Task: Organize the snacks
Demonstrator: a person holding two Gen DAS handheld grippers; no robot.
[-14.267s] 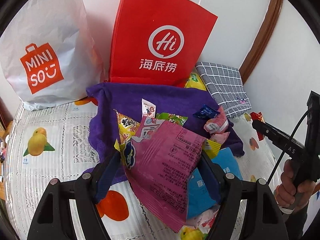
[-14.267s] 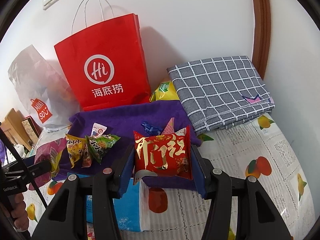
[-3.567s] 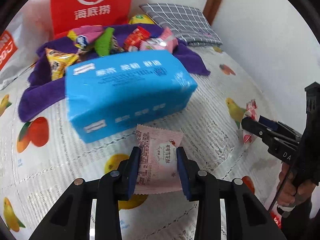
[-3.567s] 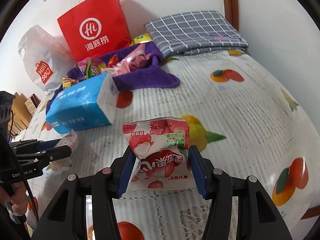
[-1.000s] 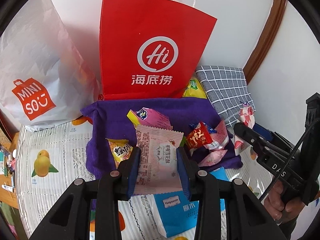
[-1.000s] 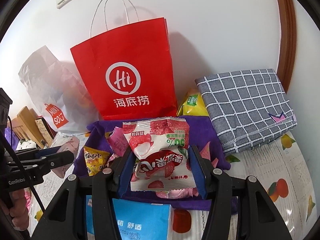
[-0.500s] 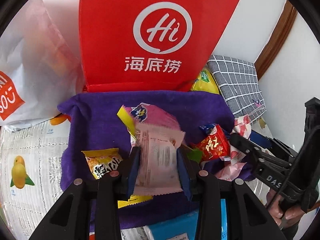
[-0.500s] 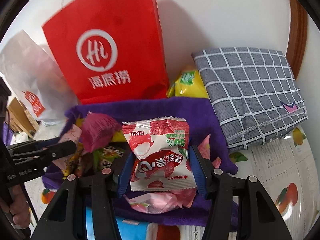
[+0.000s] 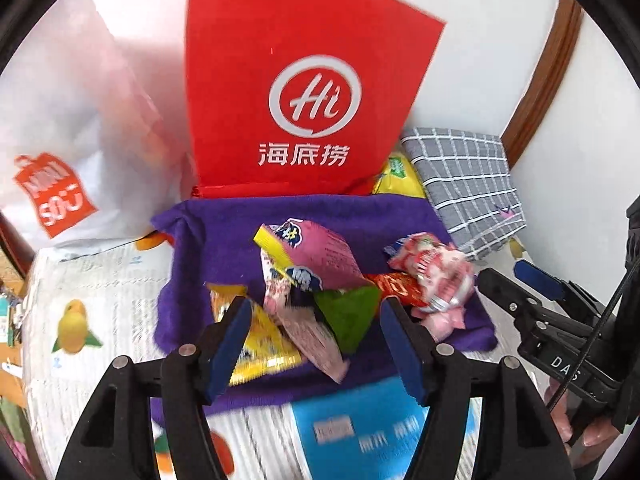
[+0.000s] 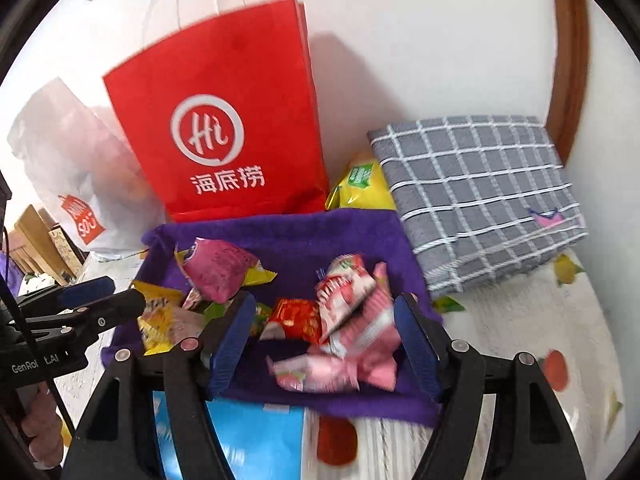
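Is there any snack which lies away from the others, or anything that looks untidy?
One stands out: a yellow snack bag sits off the purple towel, wedged behind it between the red paper bag and the grey checked cloth. The other snacks lie in a loose, overlapping heap on the towel, not sorted.

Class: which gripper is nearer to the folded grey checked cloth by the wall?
Right. The right gripper hangs over the purple towel's end beside the grey checked cloth; the left gripper is over the far end.

Fruit-print bed cover (image 10: 532, 320) — purple towel (image 10: 320, 232), blue pack (image 10: 256, 440), checked cloth (image 10: 480, 192) on it.
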